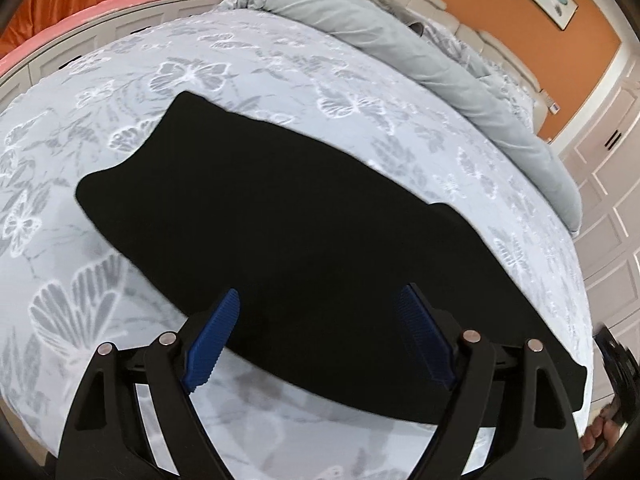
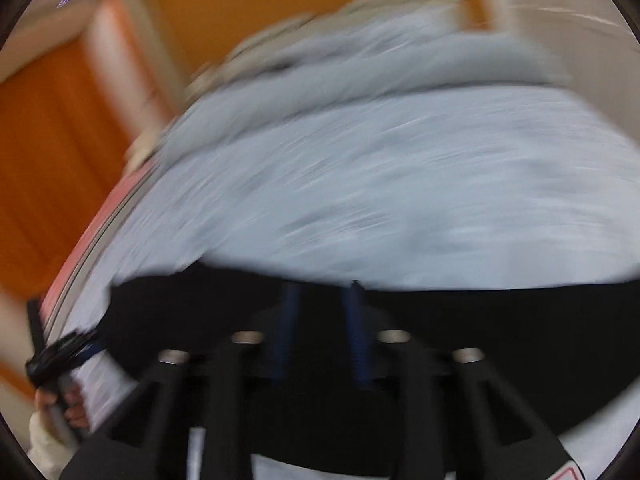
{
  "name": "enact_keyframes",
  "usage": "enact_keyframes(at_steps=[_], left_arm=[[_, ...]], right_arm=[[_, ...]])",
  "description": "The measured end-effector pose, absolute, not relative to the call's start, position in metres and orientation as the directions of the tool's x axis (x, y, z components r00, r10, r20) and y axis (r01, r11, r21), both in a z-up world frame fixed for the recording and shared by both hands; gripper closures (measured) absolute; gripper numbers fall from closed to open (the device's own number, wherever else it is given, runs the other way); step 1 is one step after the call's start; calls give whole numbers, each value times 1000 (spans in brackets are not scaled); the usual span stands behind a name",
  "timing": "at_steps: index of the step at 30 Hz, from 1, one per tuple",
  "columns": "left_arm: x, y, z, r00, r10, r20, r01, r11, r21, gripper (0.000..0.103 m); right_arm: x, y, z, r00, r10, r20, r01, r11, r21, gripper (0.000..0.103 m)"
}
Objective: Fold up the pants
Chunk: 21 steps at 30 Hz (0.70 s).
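Black pants (image 1: pixel 288 232) lie flat on the pale blue butterfly bedspread (image 1: pixel 240 64), stretched from upper left to lower right. My left gripper (image 1: pixel 320 304) hovers open over the near edge of the pants, its blue pads (image 1: pixel 212 344) wide apart and empty. In the blurred right wrist view the pants (image 2: pixel 500 340) fill the lower part. My right gripper (image 2: pixel 322 296) stands over them with its blue fingers (image 2: pixel 290 320) a narrow gap apart. I cannot tell if cloth sits between them.
A rolled grey duvet (image 1: pixel 420 60) lies along the far side of the bed. A pink-topped bench (image 1: pixel 100 12) stands at the left, white wardrobe doors (image 1: pixel 608 200) at the right. The other gripper and hand (image 2: pixel 60 364) show at the right wrist view's lower left.
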<state>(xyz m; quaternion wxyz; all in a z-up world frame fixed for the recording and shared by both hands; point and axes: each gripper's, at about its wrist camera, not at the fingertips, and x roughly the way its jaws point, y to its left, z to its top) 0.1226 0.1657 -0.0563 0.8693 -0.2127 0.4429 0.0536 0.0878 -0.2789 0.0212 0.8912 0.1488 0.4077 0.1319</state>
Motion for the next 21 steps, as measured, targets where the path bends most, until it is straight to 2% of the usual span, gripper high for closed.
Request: enact_keyframes(at_steps=[3,9,12,16,18,21], left_arm=[[120,175,-64,563,-86,-822,-292,910,-295,22],[115,188,-75,522,-93,-848,-257,931,-261,22],[113,190,-75,524,-100,-846,-231,939,-254,22],[115,182,-70,527,-113,-842,-183,953,-243,22],[117,179,-64,541,-131,-831,-171,950,-260,22],[119,172,-58,557,-144,-818,-160,948,-276,20]], right_arm=[[130,-184,0,525,443,-726,-236,896,376,103],[223,-74,-60,417,392,-820,-255,917,308,103],[250,-66,-80,457,345,-820,-239,935,260,103],[265,-78,-70,463,404,-789,-164,914,372,103],[246,-84,-49,479,438,-760,-215,899,382,103],[210,-121,-43,483,328,-812,-212,943,255,103]])
